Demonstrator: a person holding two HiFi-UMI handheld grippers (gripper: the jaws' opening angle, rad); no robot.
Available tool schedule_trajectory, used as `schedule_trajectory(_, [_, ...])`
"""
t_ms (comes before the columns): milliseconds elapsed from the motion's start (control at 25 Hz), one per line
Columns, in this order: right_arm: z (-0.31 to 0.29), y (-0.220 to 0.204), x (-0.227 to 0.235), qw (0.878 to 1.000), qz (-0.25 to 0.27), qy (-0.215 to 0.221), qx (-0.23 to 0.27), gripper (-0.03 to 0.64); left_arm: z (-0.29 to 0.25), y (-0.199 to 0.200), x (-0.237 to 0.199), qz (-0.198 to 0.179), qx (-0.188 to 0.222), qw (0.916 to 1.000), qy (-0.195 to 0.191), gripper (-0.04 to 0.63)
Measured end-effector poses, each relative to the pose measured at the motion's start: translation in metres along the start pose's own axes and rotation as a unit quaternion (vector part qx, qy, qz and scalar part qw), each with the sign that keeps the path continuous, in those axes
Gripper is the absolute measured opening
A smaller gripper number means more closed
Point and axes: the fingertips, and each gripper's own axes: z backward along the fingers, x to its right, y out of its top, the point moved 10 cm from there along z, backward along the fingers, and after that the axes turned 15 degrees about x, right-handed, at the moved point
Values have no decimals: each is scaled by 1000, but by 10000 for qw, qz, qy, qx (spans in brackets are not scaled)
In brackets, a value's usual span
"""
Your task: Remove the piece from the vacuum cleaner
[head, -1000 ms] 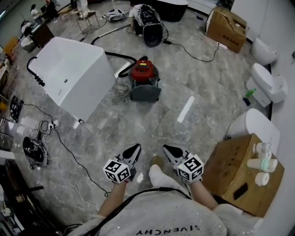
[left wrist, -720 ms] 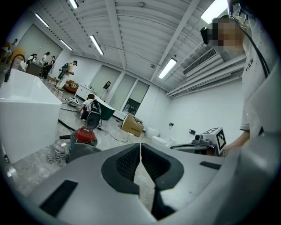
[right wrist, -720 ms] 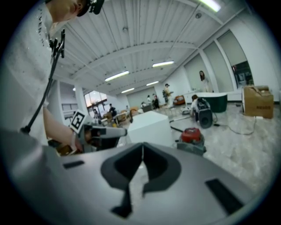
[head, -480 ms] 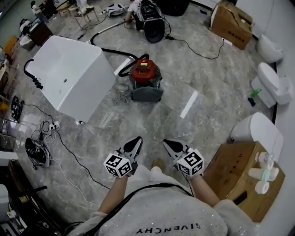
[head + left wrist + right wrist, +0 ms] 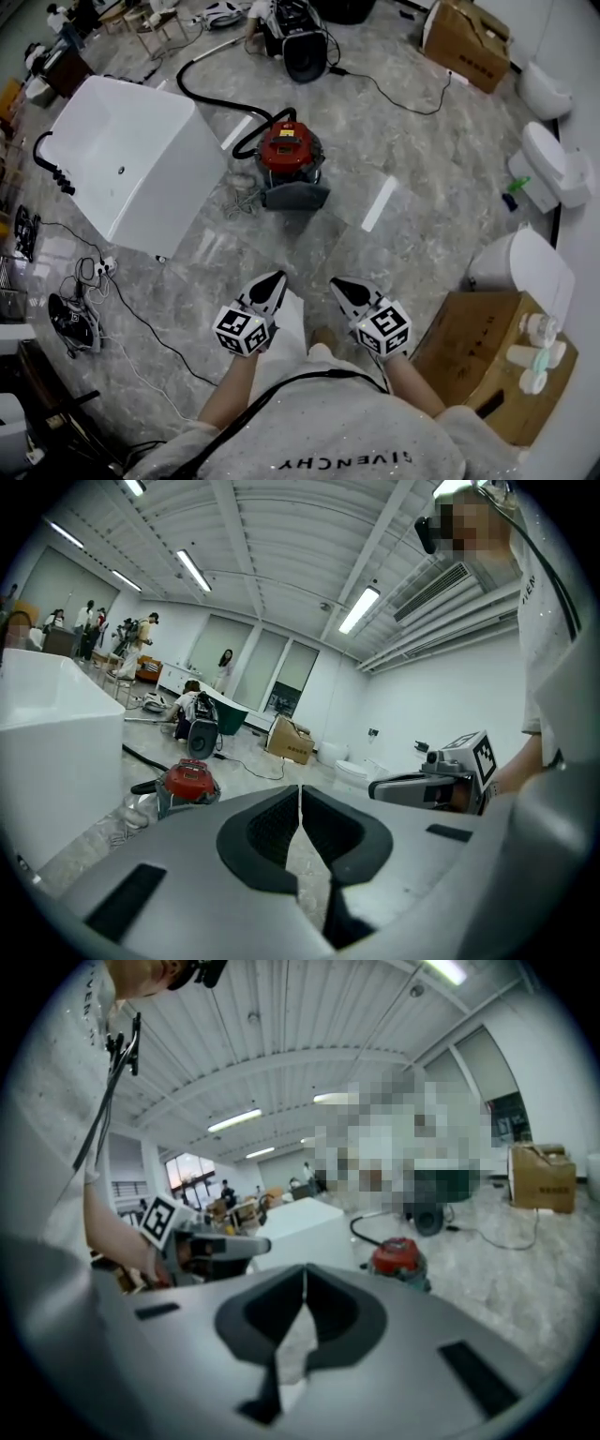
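A red and grey canister vacuum cleaner stands on the marble floor, with a black hose curving off behind it. It also shows as the vacuum cleaner in the left gripper view and the vacuum cleaner in the right gripper view. My left gripper and right gripper hang side by side well short of it, both shut with nothing between the jaws. The left gripper and right gripper point towards the vacuum.
A white bathtub stands left of the vacuum. A black machine and a cardboard box lie further off. Another box with bottles is at my right, white toilets along the right wall. Cables trail at left.
Both grippers and the person have moved forward towards the vacuum cleaner, which now sits slightly lower and nearer in the head view. The jaws stay shut.
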Motion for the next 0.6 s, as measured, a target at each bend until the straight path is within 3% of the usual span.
schedule_trajectory(200, [-37, 2, 17, 9995, -121, -244, -162, 15, -35, 13, -48, 86, -207, 9995, -217, 35])
schedule_trajectory(600, [-152, 11, 48, 9985, -185, -279, -433, 15, -91, 31, -152, 307, -503, 9966, -575, 35])
